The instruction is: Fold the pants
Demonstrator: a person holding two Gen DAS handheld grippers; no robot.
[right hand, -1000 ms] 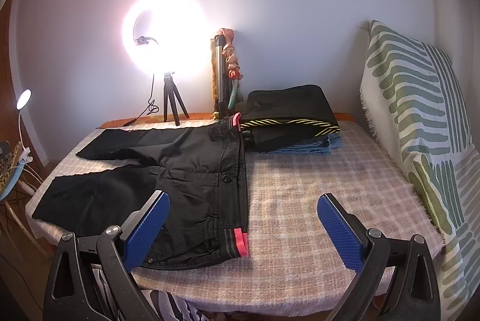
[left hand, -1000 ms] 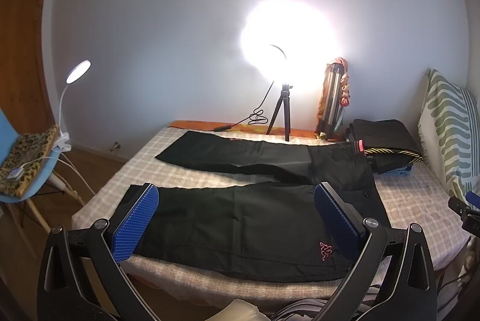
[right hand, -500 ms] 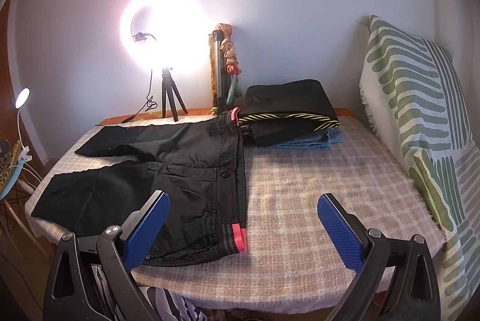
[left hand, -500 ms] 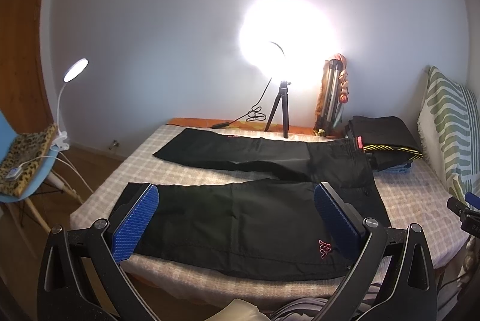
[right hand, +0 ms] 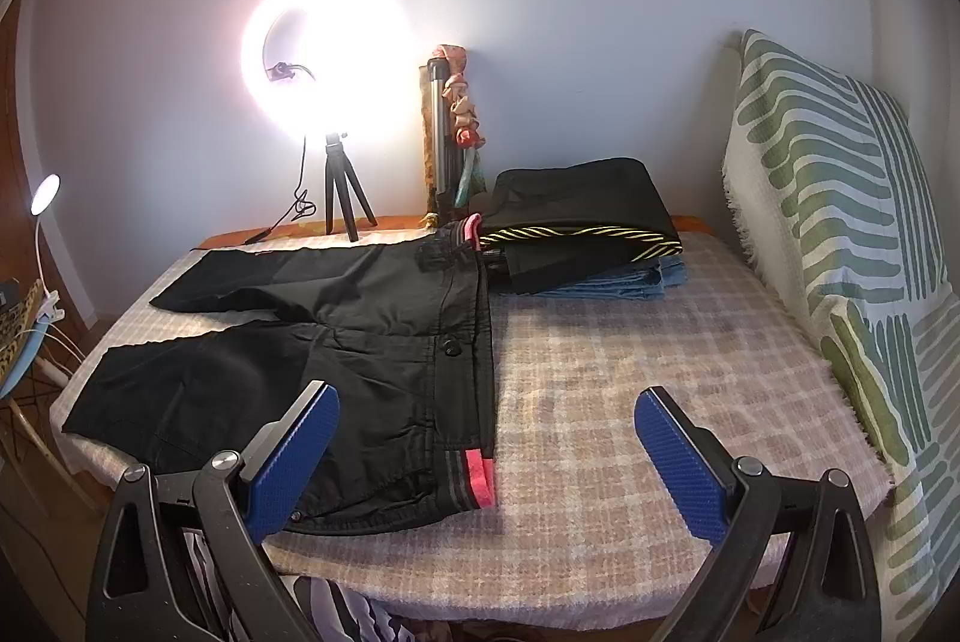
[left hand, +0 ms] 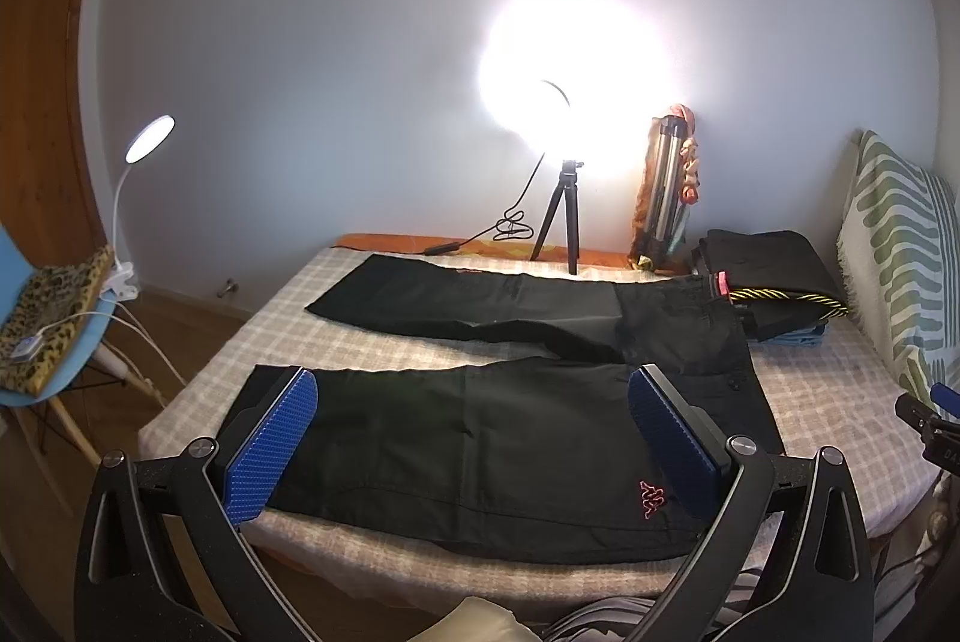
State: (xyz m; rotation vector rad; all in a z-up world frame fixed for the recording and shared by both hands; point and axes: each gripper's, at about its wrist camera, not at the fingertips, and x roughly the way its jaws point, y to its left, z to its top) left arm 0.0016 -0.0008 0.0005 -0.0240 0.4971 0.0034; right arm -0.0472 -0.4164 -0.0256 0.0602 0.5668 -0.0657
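Black pants (left hand: pixel 480 438) lie flat and spread on the checked bed cover (left hand: pixel 840 390), legs pointing left, waistband with a pink tab on the right. They show in the right wrist view (right hand: pixel 360 342) too, with the pink-striped waistband (right hand: pixel 480 480) near the front edge. My left gripper (left hand: pixel 474 438) is open, held above the near leg and apart from it. My right gripper (right hand: pixel 486 462) is open, held above the waistband's near corner. Neither holds anything.
A stack of folded clothes (right hand: pixel 588 228) sits at the back of the bed. A lit ring light on a tripod (right hand: pixel 342 186) and a folded tripod (right hand: pixel 450 144) stand by the wall. A striped cushion (right hand: pixel 840 222) is at the right. A blue chair with a clip lamp (left hand: pixel 60 318) stands left.
Both views have shifted slightly, so that the bed sits a little lower and nearer in frame. The pants have not moved and both grippers stay open.
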